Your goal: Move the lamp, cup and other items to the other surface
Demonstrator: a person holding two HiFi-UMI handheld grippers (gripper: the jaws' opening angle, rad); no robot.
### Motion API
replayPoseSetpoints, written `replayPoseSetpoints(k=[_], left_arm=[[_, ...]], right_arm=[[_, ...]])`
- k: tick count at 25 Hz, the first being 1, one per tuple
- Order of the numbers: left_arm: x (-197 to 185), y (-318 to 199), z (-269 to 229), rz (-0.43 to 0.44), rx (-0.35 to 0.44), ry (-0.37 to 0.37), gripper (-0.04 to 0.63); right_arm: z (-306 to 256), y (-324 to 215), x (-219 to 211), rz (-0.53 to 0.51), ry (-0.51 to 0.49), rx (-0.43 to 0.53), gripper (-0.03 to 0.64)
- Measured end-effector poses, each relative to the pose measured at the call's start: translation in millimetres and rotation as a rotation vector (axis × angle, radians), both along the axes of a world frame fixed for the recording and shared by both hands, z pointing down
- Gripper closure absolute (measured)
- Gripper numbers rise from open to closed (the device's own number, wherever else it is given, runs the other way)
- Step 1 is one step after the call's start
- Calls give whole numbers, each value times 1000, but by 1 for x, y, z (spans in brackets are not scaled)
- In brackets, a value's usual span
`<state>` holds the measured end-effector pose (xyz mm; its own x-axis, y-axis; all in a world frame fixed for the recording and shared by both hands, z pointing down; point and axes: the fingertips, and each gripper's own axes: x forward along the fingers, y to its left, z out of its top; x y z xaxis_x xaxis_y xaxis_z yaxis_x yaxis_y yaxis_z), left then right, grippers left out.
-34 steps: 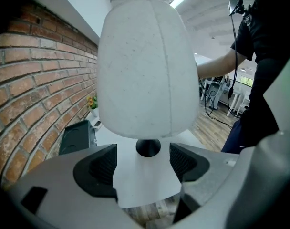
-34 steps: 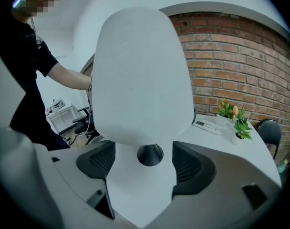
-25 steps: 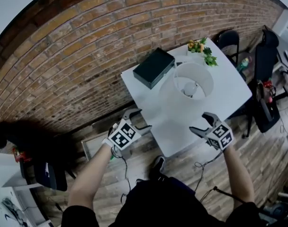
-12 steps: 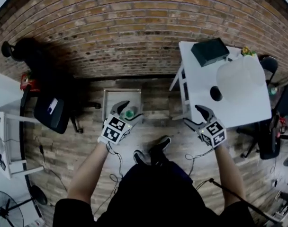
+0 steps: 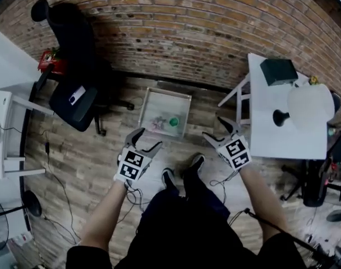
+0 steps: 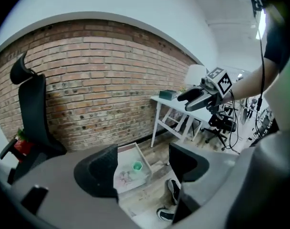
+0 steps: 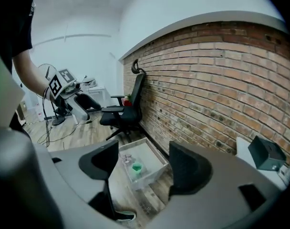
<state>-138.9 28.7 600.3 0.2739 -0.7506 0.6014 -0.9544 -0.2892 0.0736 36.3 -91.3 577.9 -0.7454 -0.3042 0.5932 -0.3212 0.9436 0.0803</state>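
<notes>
The lamp's white shade [image 5: 309,106] and black base [image 5: 280,117] stand on the white table [image 5: 268,142] at the right, beside a dark box [image 5: 278,70]. A small green cup [image 5: 174,121] sits in a low pale tray [image 5: 153,102] on the wooden floor by the brick wall. My left gripper [image 5: 146,140] and right gripper [image 5: 218,130] hover open and empty over the floor, short of the tray. In the left gripper view the cup [image 6: 137,166] shows between the open jaws of the left gripper [image 6: 141,170]. The right gripper [image 7: 145,165] frames the cup [image 7: 136,167] too.
A black office chair [image 5: 75,94] stands left of the tray, with a white desk [image 5: 2,128] beyond it. Cables trail over the floor. The person's shoes [image 5: 181,175] are just behind the grippers. More chairs [image 5: 310,189] crowd the right of the table.
The view has swung left from the white table to the floor. Both grippers moved left, away from the table, and now face the tray. The lamp sits at the far right of the picture.
</notes>
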Motion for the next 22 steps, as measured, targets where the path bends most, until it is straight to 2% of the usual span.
replayPoseSetpoints(k=[7,11,16,22], left_arm=[[-26,29,45,-97,-57,29,264],[-37,21,65,-152,-69,45,264],[-48,6,94,-194,-79,26,264],[-63,2,138,-276,-117,54,264]], right_arm=[[89,9,-60,-23,41,-89,291],[142,2,-91,-46,52,-127,293],[207,-9,-119,-85,112,-163,285],[290,-23,-141,-108,182,-221,281]])
